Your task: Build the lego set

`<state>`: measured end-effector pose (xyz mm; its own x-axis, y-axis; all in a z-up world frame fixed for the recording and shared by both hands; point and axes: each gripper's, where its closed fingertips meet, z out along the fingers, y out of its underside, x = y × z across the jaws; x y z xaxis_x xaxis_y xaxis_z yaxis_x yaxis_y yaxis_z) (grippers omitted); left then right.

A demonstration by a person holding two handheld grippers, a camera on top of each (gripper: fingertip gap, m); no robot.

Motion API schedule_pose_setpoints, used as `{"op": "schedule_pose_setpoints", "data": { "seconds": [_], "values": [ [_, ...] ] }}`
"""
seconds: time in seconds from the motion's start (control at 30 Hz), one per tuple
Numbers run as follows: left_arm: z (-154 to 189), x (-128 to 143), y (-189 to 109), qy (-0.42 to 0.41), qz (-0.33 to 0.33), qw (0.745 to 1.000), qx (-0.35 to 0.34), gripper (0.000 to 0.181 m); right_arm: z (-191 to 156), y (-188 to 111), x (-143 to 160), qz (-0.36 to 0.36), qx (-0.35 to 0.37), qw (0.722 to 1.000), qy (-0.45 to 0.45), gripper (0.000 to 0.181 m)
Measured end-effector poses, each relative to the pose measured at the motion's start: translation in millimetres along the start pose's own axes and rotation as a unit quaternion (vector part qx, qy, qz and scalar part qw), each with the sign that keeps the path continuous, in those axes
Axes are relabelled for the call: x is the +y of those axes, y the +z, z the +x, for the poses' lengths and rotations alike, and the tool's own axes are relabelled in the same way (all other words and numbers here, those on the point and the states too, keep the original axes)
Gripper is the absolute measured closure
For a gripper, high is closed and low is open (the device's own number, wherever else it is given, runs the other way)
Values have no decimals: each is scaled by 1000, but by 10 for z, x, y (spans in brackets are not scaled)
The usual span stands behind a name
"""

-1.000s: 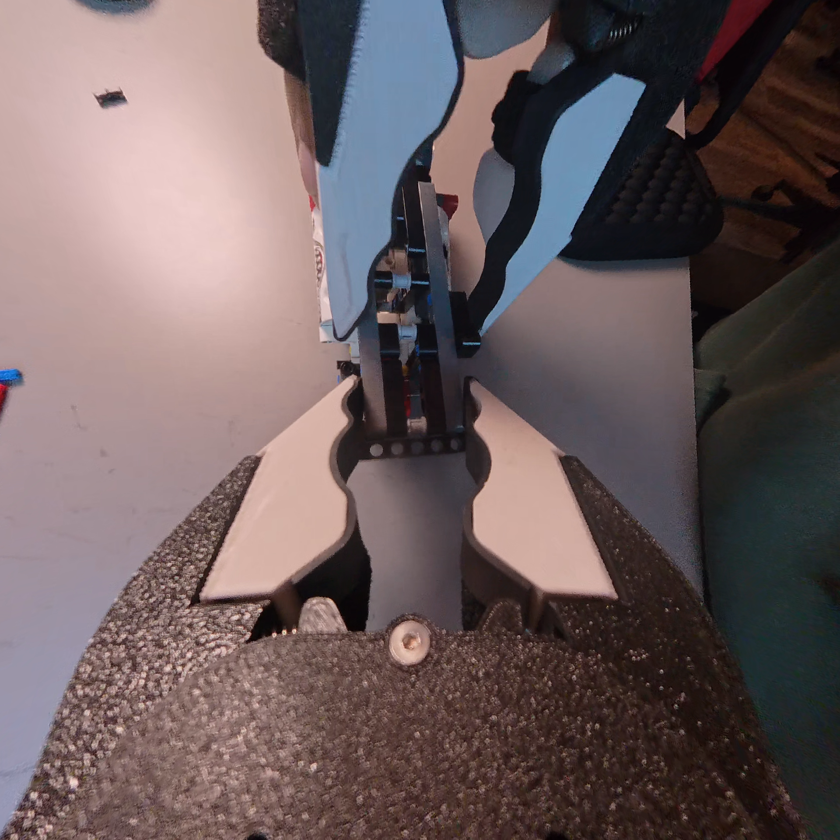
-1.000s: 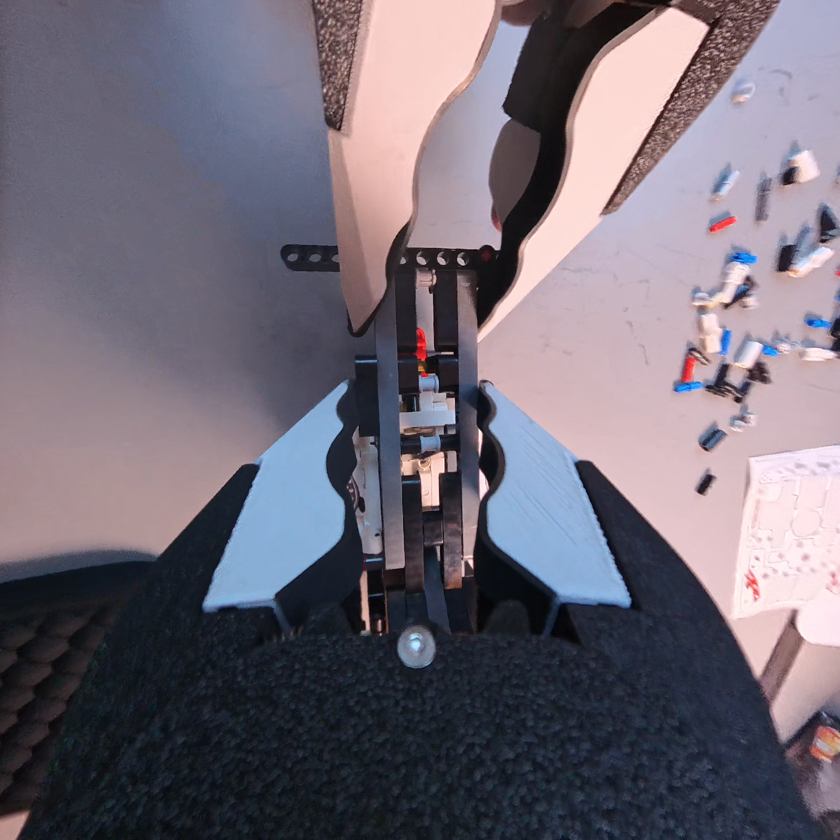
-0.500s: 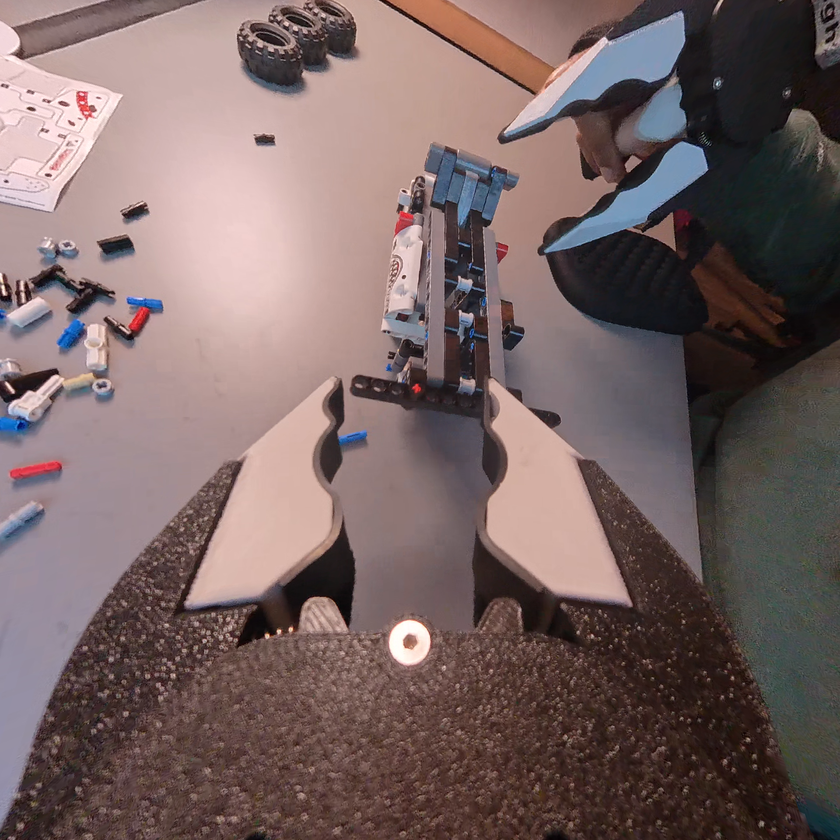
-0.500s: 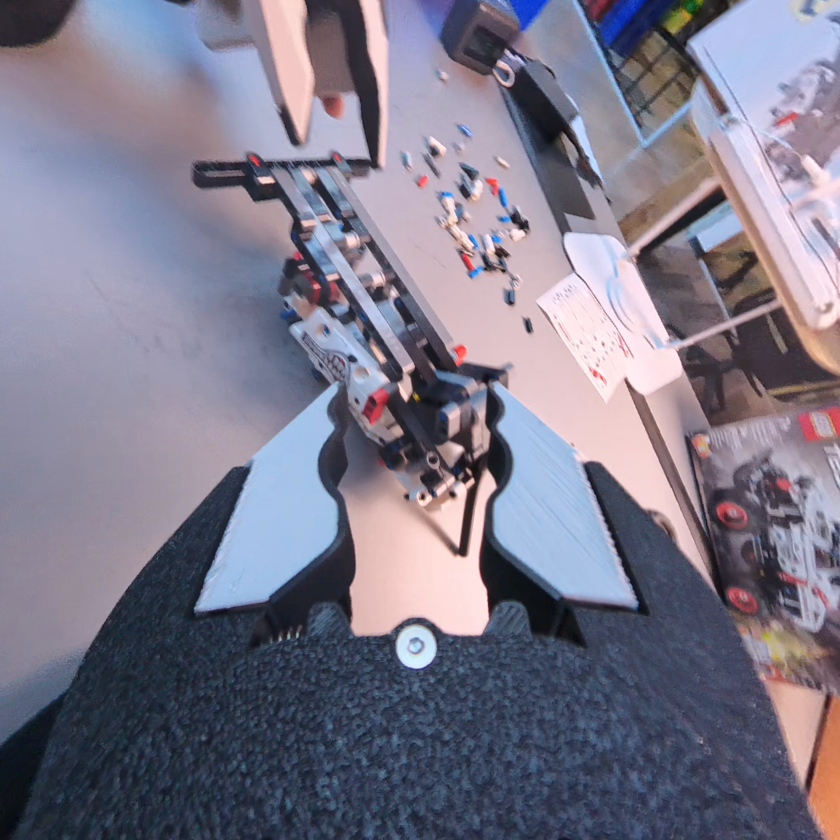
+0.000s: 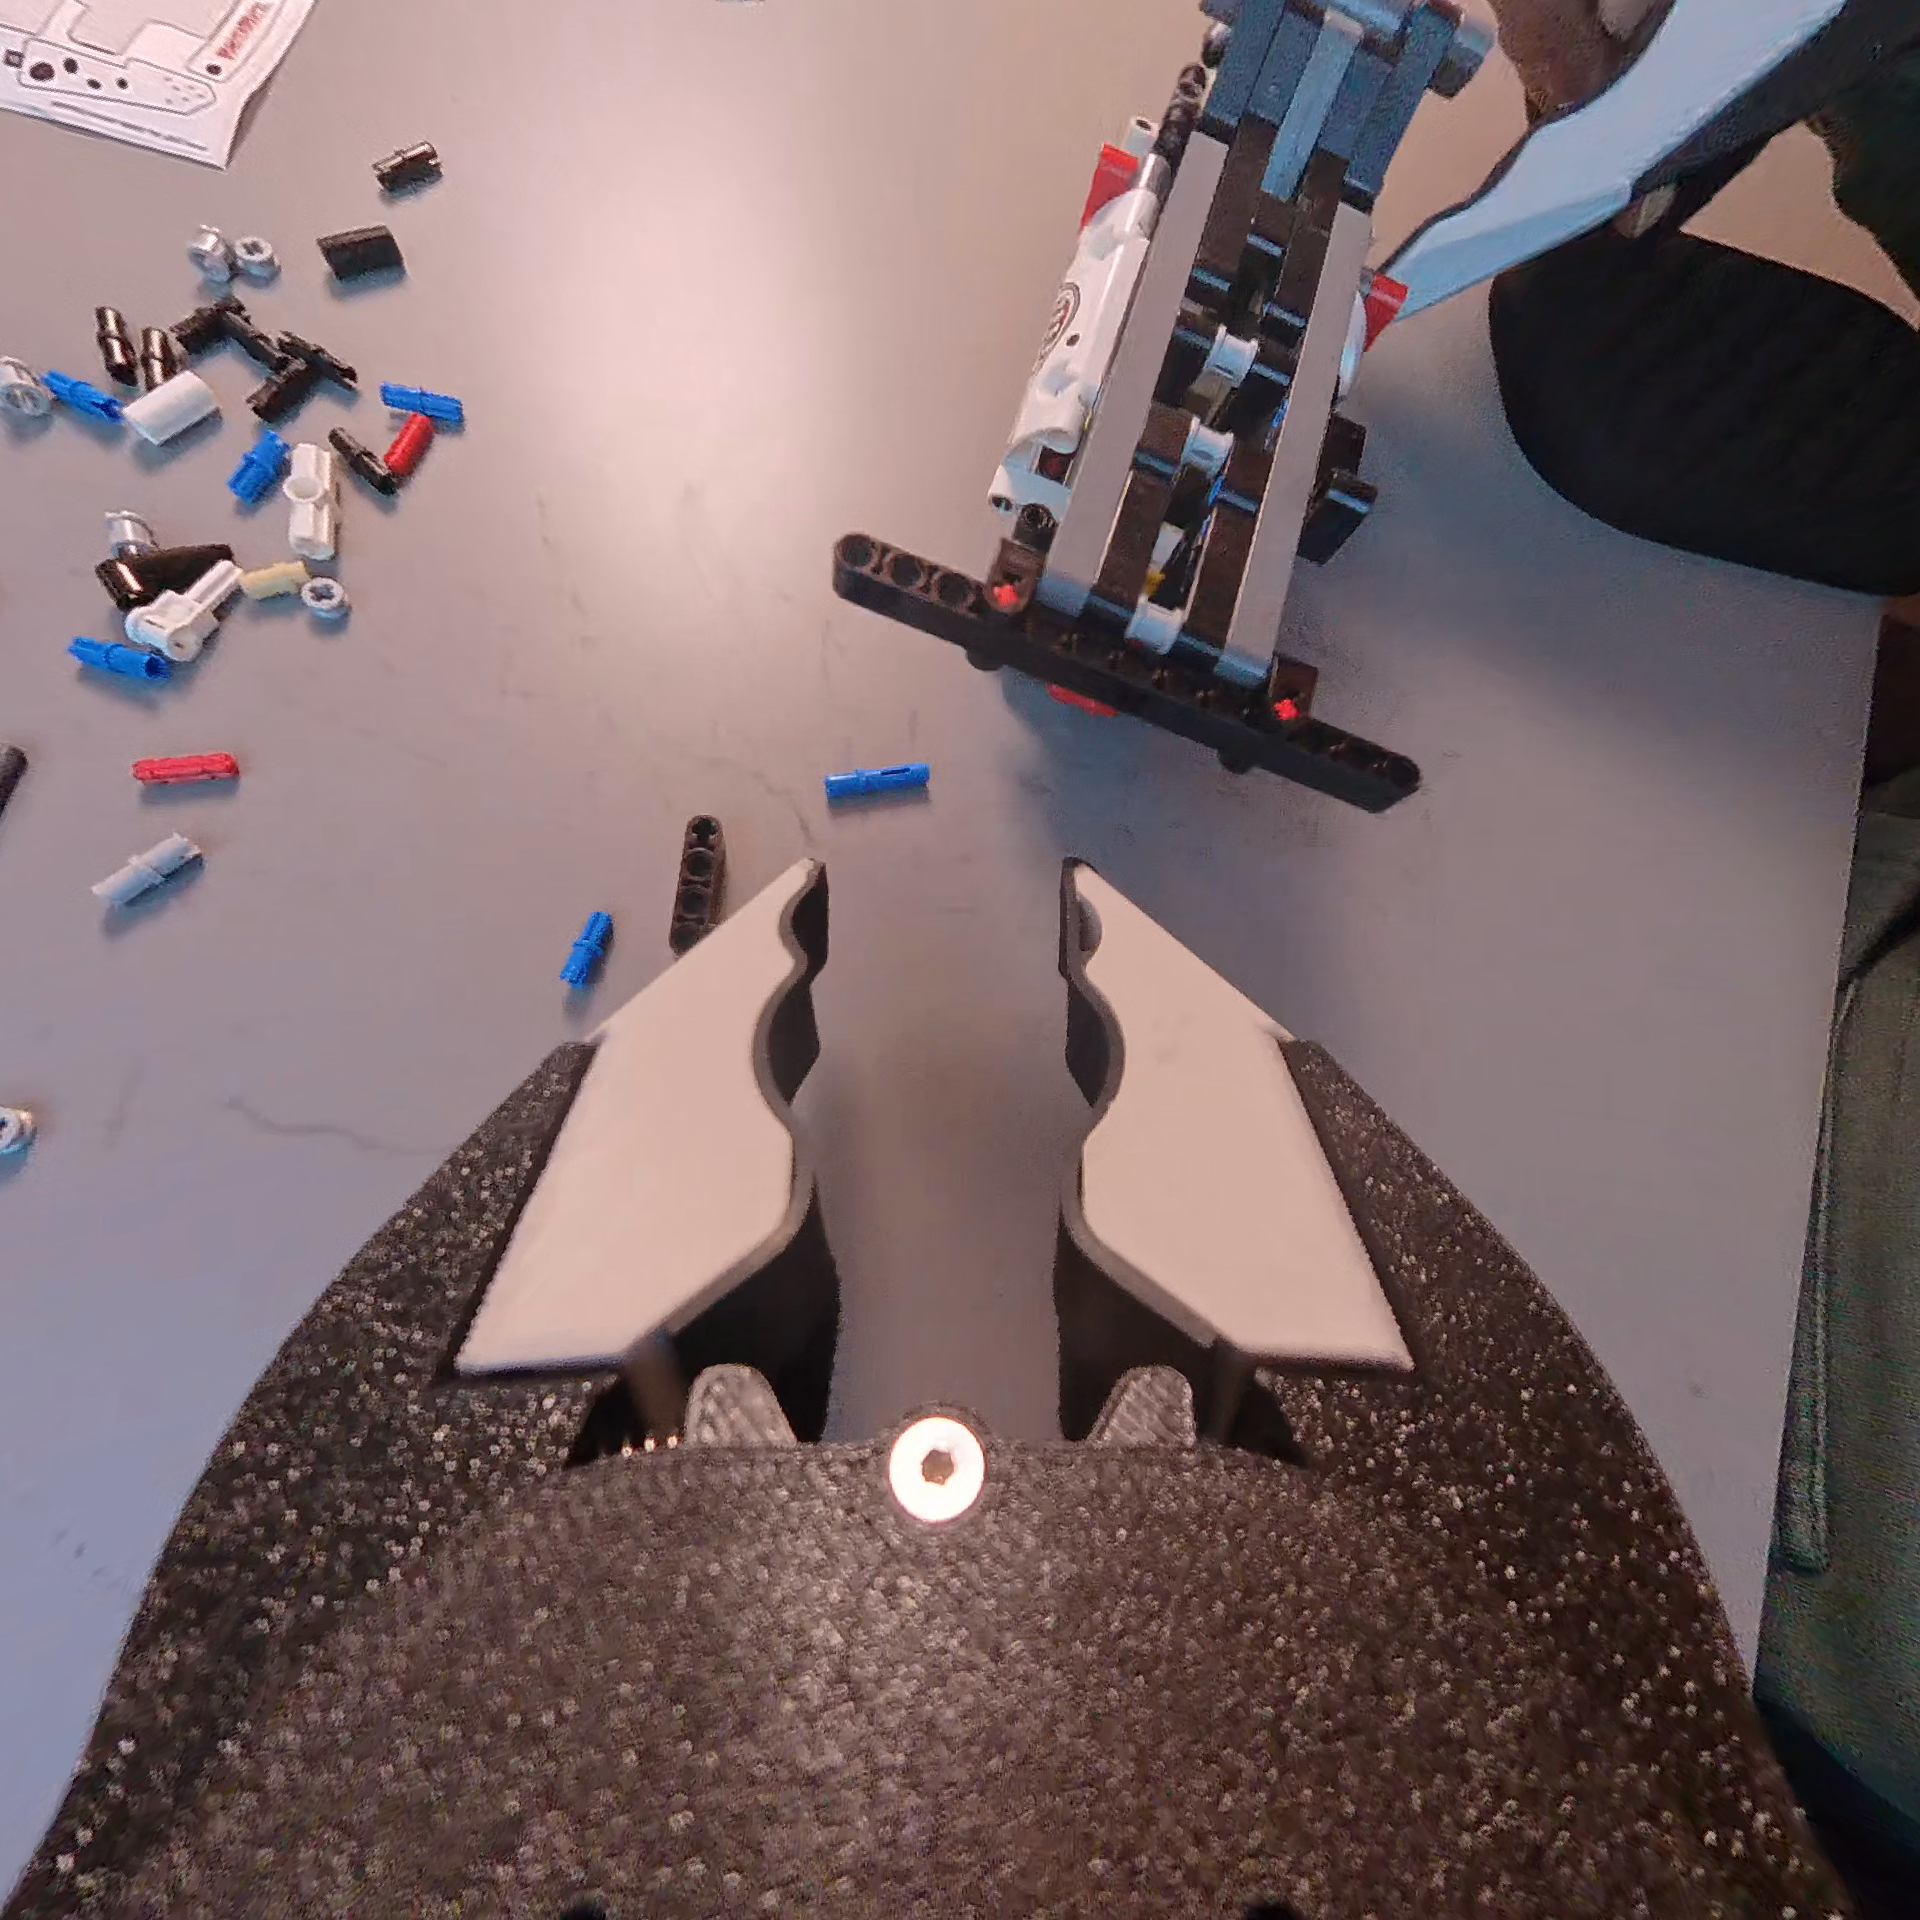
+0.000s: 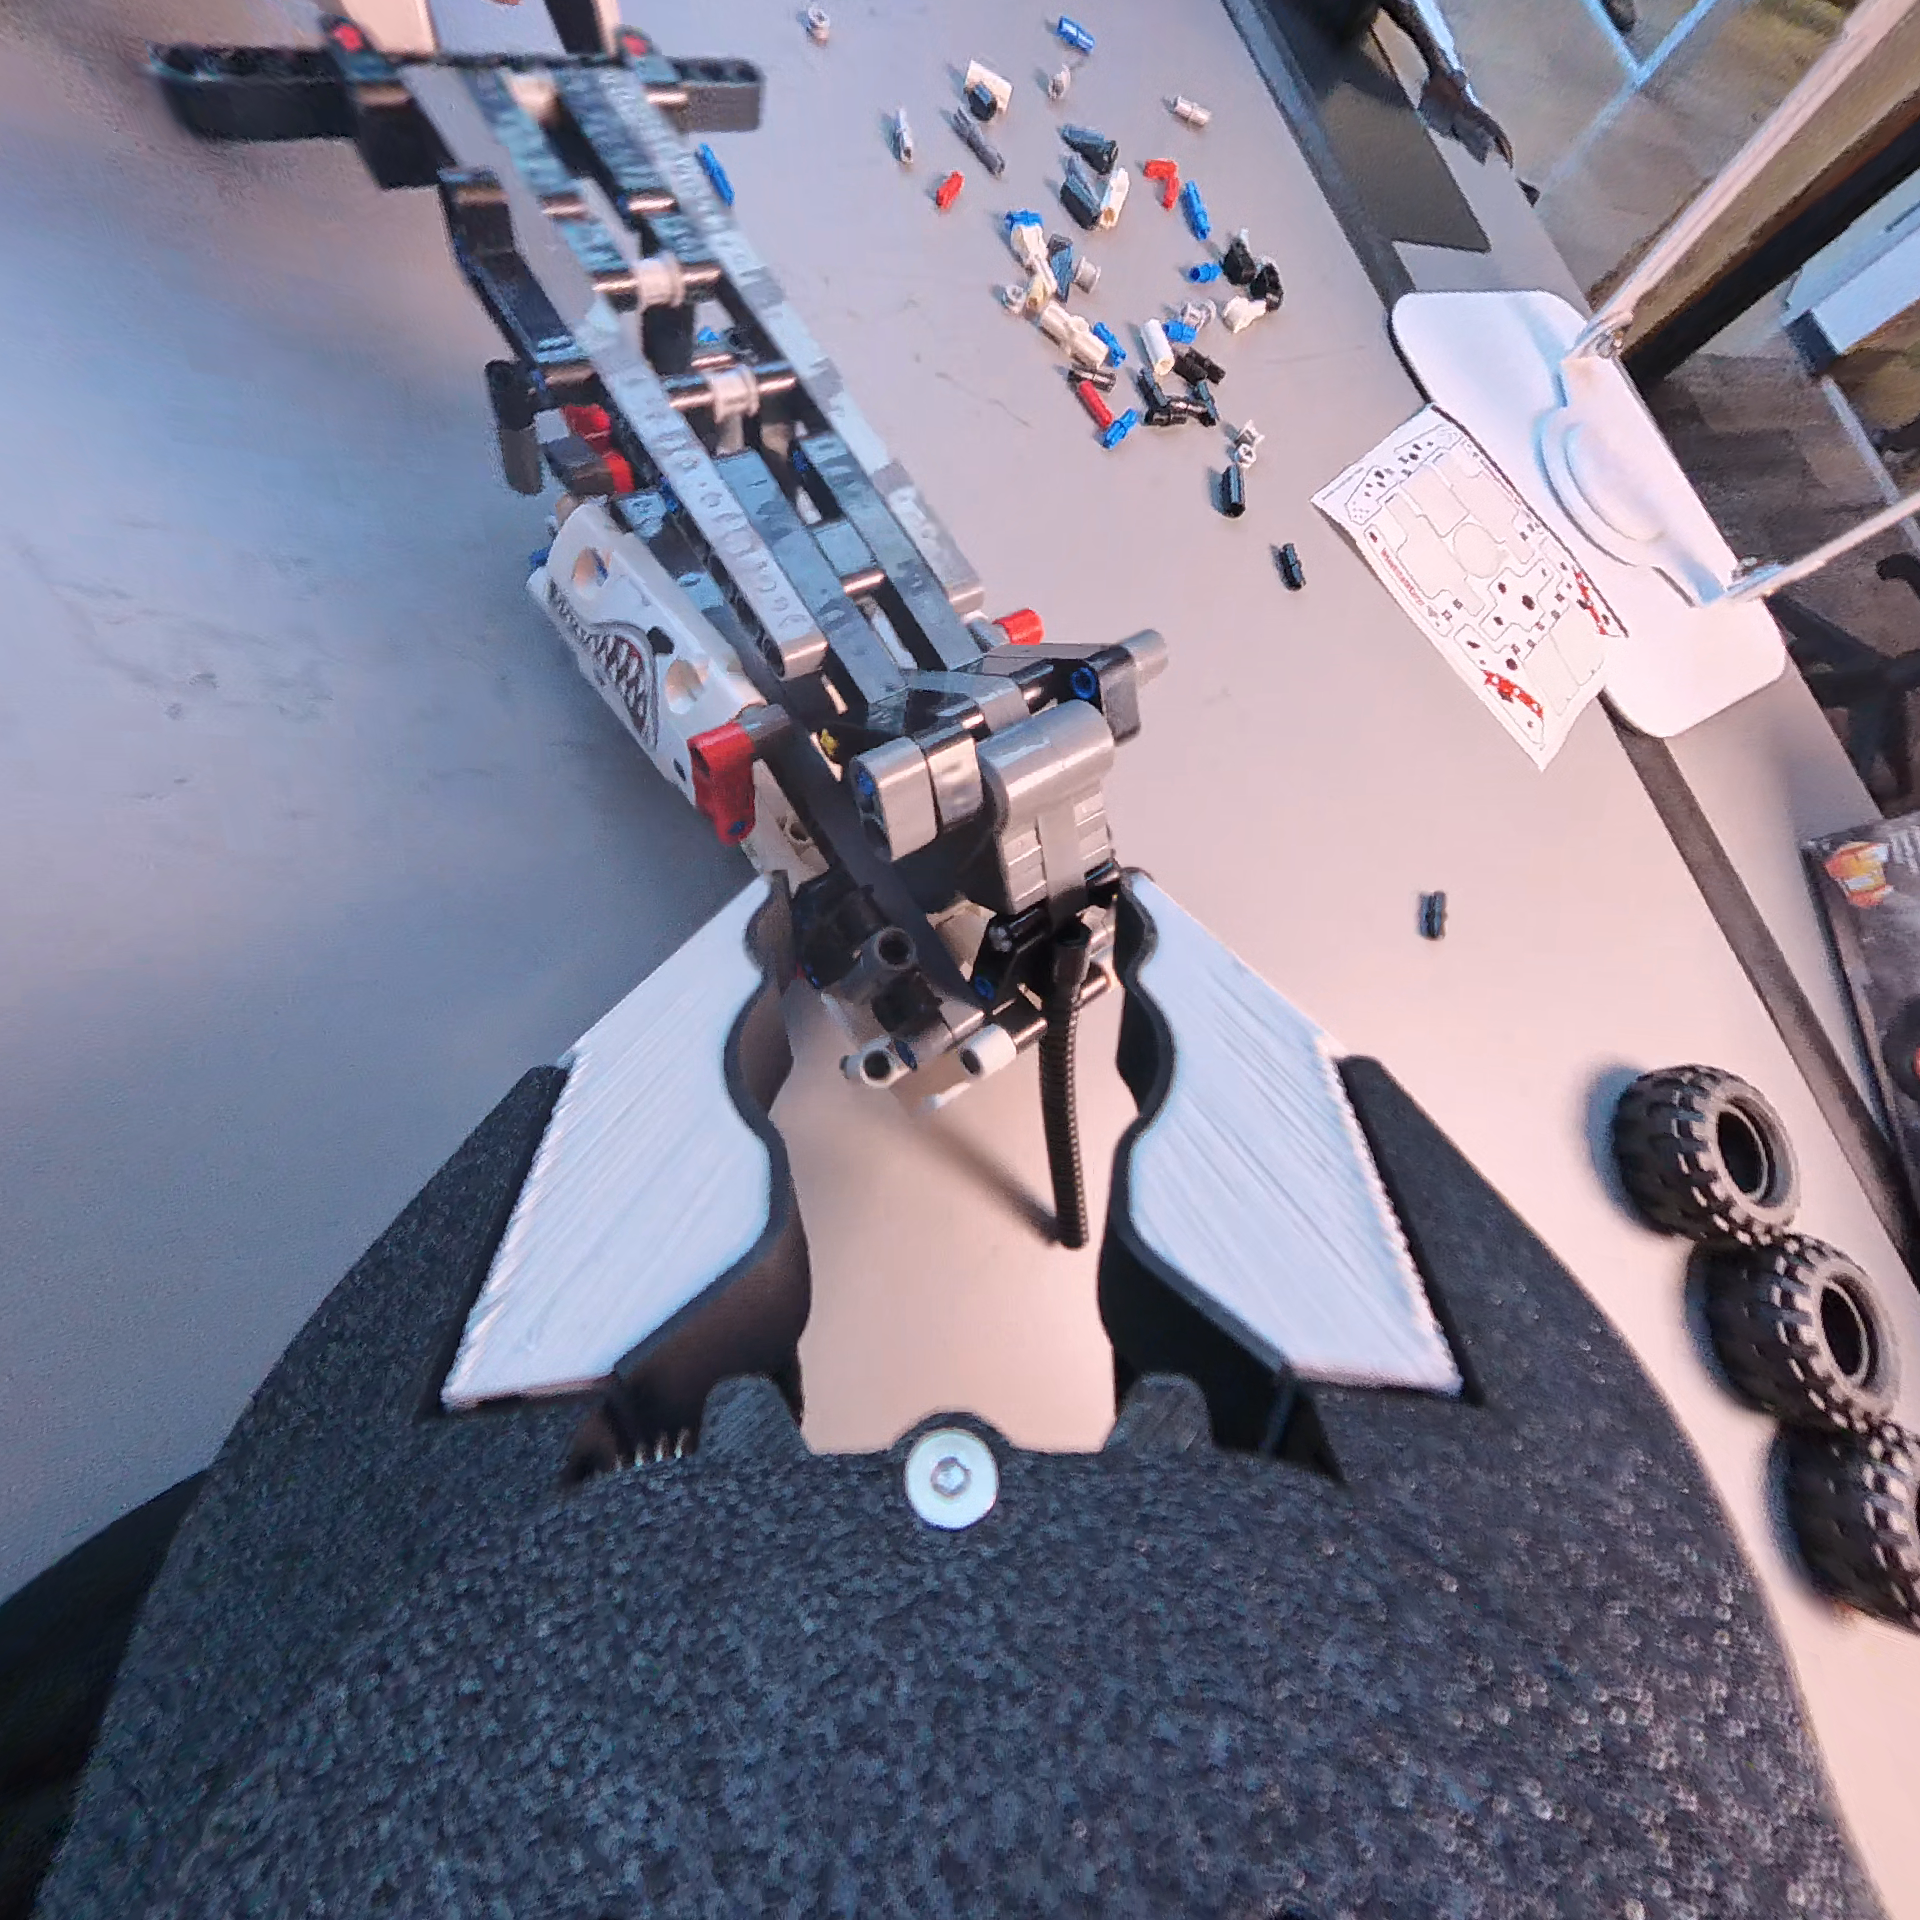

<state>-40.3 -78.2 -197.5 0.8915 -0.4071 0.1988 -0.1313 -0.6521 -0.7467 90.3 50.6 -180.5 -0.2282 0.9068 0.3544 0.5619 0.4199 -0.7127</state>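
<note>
Care is needed now: left tongs point(image 5: 943, 883), apart and empty, should pick one pin point(image 5: 876, 781) from worktop point(image 5: 520, 644) while right tongs point(image 6: 945, 904), apart, steady chassis point(image 6: 727, 499).

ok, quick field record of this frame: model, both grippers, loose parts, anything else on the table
model: part-built lego chassis lying on grey table, held by neither gripper
left gripper: open, empty, short of the chassis's black cross beam
right gripper: open, its tips either side of the chassis's grey end block
loose parts: small pins and connectors scattered left of chassis
tyres: three black tyres by table edge
paper: sticker sheet
</note>
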Motion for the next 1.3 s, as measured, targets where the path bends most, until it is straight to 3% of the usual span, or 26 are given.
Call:
{"op": "schedule_pose_setpoints", "data": {
  "seconds": [0.2, 0.3, 0.43, 0.5, 0.6, 0.73, 0.83, 1.0, 1.1, 1.17, 1.3],
  "values": [
    [-143, -81, -216, -50, 62, 997, 6, 141, -510, -280, -50, -5, -10, 1000, -13, 127],
    [-210, -98, -222, -81, 85, 993, 13, 141, -784, -455, -232, 34, -86, 996, -2, 135],
    [-138, -136, -138, -85, 89, 992, 31, 141, -758, -547, -442, 83, -148, 985, 25, 147],
    [-46, -153, -82, -69, 85, 993, 39, 141, -686, -539, -505, 101, -165, 980, 49, 131],
    [98, -162, 12, -50, 73, 995, 55, 141, -861, -697, -631, 122, -264, 954, 73, 131],
    [331, -245, 150, -29, 66, 993, 93, 141, -611, -687, -672, 143, -207, 966, 65, 126],
    [469, -362, 287, -15, 64, 991, 115, 140, -412, -485, -495, 110, -161, 975, 107, 113],
    [464, -566, 528, -4, 60, 990, 128, 133, -681, -283, -384, 71, -148, 982, 90, 110],
    [350, -722, 592, -9, 66, 986, 150, 132, -850, -296, -421, 61, -128, 987, 71, 121],
    [125, -782, 650, -10, 63, 991, 118, 133, -1043, -302, -482, 65, -136, 987, 51, 129],
    [-116, -926, 456, -22, 96, 992, 85, 133, -1325, -390, -617, 86, -174, 981, -8, 131]
  ]
}}
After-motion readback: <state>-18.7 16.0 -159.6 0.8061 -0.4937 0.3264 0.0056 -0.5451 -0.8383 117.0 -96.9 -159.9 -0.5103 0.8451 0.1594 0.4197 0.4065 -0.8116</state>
